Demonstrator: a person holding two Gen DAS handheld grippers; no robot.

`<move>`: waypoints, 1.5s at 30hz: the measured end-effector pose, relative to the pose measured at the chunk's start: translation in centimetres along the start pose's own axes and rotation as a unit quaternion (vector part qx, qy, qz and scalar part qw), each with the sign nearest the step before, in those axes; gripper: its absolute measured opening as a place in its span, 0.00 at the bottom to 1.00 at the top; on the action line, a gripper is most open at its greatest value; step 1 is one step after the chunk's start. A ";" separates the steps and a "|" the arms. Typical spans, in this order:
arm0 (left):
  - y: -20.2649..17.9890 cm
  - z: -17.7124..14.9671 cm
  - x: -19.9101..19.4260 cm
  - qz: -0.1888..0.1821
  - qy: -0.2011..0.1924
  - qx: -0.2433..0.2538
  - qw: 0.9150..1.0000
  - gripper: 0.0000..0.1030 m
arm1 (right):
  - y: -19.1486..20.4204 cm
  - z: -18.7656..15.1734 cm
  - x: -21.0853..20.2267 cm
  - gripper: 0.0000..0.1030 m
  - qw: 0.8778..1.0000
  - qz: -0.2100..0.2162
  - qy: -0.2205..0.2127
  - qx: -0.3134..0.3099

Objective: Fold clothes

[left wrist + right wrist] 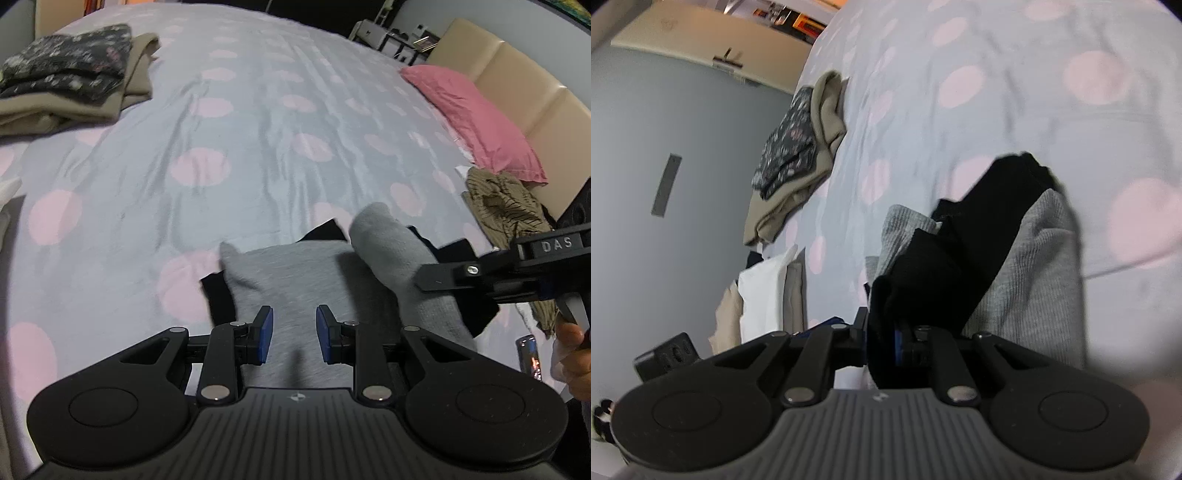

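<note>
Your left tool [294,334] hangs open over the grey top [295,280] — blue pads [266,334] apart, nothing between them, just grey knit below. The top lies on the bed [240,147] at its near edge, with black cloth [218,295] poking out from under its left side and again behind. Just right of it, a grey sleeve [384,240] is lifted up off the body, and your right tool [436,278] reaches in from the right edge at that sleeve. From the right wrist camera, that right tool [886,343] has its jaws drawn in on a fold of the black cloth [960,258], the grey knit [1034,266] draped beside it. Further right on the bed, an olive striped garment [506,210] lies crumpled, touching a pink pillow [476,118] that lies against the beige headboard [517,81]. Far left — a folded stack: a dark floral piece [70,62] sits on a folded tan one [74,107].
</note>
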State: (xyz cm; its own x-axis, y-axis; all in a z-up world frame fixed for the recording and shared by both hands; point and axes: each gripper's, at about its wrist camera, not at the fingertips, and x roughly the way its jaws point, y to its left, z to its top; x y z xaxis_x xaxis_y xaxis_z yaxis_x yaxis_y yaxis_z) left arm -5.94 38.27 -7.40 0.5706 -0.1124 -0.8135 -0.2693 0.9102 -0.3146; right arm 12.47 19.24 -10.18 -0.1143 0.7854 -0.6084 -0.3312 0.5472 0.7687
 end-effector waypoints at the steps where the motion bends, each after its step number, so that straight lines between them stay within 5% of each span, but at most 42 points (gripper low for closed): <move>1: 0.3 -0.1 0.0 0.003 0.003 -0.005 1.000 0.22 | 0.6 0.1 0.9 0.14 1.000 -0.007 0.002 -0.005; 19: 1.8 -1.0 -0.6 0.046 0.021 -0.011 0.999 0.22 | 2.8 -0.6 11.5 0.20 0.994 -0.098 0.044 -0.024; 23: 2.4 -1.1 -0.7 0.058 0.025 -0.017 0.998 0.22 | 3.7 -0.7 11.1 0.37 0.995 -0.085 0.044 -0.026; 31: 2.5 -1.3 -1.8 0.053 0.015 -0.021 0.998 0.22 | 5.4 -0.5 8.4 0.37 0.997 -0.061 0.032 -0.042; 37: 1.9 -1.8 -2.6 0.038 0.015 -0.021 0.999 0.22 | 5.0 -0.9 2.7 0.37 0.989 -0.092 0.008 -0.115; 45: 0.1 -2.9 -3.7 0.023 0.017 -0.008 1.000 0.22 | 0.5 -5.4 -1.1 0.51 0.977 -0.138 -0.002 -0.161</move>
State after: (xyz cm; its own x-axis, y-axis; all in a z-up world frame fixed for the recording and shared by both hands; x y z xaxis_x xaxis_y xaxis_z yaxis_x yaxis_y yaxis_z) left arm -10.30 37.62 -5.79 0.5309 -0.0848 -0.8432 -0.3062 0.9086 -0.2841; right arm 7.37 17.06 -10.17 0.0256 0.6220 -0.7826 -0.6269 0.6198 0.4721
